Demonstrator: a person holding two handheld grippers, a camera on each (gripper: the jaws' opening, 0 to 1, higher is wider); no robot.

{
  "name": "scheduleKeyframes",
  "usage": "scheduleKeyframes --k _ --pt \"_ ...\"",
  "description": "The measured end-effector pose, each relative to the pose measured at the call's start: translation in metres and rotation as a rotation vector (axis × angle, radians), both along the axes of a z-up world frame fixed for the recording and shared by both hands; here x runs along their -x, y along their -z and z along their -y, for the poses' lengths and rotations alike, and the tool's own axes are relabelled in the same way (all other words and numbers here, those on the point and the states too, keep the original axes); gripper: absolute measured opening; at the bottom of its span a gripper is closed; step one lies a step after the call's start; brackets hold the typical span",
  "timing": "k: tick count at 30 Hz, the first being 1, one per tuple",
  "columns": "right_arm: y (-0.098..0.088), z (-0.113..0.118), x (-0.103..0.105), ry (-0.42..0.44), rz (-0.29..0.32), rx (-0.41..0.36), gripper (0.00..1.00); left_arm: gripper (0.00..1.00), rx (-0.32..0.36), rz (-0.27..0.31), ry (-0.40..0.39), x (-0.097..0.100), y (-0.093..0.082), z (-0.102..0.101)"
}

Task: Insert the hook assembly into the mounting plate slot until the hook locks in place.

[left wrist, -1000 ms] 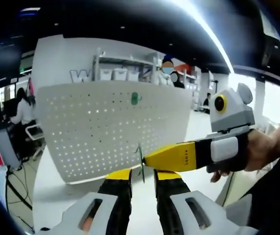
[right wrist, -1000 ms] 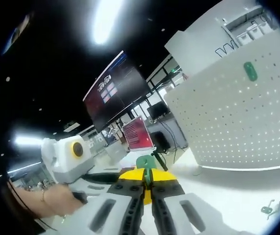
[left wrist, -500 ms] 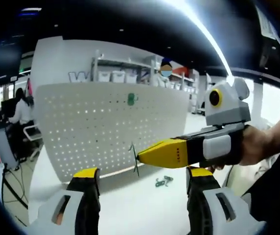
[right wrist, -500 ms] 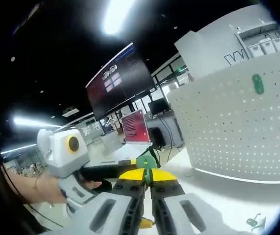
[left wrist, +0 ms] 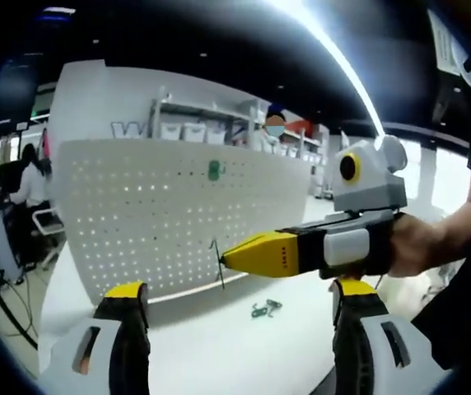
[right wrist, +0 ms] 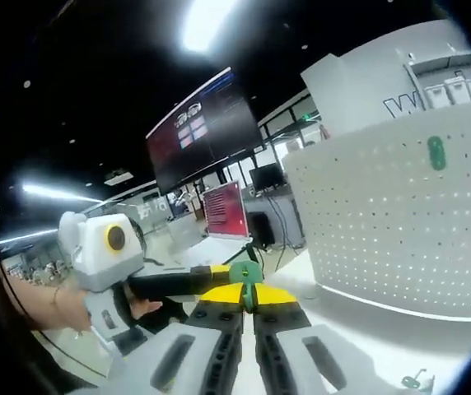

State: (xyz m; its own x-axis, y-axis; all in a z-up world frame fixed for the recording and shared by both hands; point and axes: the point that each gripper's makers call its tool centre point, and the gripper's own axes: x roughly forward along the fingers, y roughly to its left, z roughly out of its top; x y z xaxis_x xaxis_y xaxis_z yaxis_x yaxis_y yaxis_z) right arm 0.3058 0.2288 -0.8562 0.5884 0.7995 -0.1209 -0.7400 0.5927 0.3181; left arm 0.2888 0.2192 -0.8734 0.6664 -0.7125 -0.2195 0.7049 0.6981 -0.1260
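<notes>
Ahead of the wide-spread left jaws, bare white desk (left wrist: 219, 346) runs open to the foot of the upright perforated mounting plate (left wrist: 161, 214), which walls off the far side. The right gripper (left wrist: 221, 257) crosses from the right above that gap, its shut jaws pinching a thin hook assembly (left wrist: 216, 262) just before the plate. A small spare hook (left wrist: 263, 309) lies on the desk beyond and between the left jaws. A green hook (left wrist: 214, 170) already hangs high on the plate.

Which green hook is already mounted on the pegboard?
The green hook high on the white pegboard; another is pinched in the right gripper, and one lies on the table.
</notes>
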Motion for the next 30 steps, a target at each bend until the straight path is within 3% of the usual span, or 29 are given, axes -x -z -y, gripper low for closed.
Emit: scheduleKeyframes --k 5,10,17,23,30 --pt "0.002 0.001 -0.001 0.004 0.007 0.009 0.0 1.0 0.041 -0.014 0.004 0.003 -0.001 0.002" --pt "0.002 0.001 -0.002 0.008 0.014 0.012 0.0 1.0 0.026 -0.023 -0.004 0.004 0.004 0.0" --pt "0.002 0.0 -0.004 0.018 0.03 0.023 0.0 1.0 0.058 -0.022 -0.006 0.004 0.0 0.0" --pt "-0.002 0.002 -0.01 0.056 0.073 0.032 0.0 1.0 0.078 -0.02 -0.02 0.003 -0.003 -0.002" --pt "-0.014 0.011 -0.026 0.158 0.138 0.015 0.0 1.0 0.084 -0.027 -0.033 0.001 0.0 -0.005"
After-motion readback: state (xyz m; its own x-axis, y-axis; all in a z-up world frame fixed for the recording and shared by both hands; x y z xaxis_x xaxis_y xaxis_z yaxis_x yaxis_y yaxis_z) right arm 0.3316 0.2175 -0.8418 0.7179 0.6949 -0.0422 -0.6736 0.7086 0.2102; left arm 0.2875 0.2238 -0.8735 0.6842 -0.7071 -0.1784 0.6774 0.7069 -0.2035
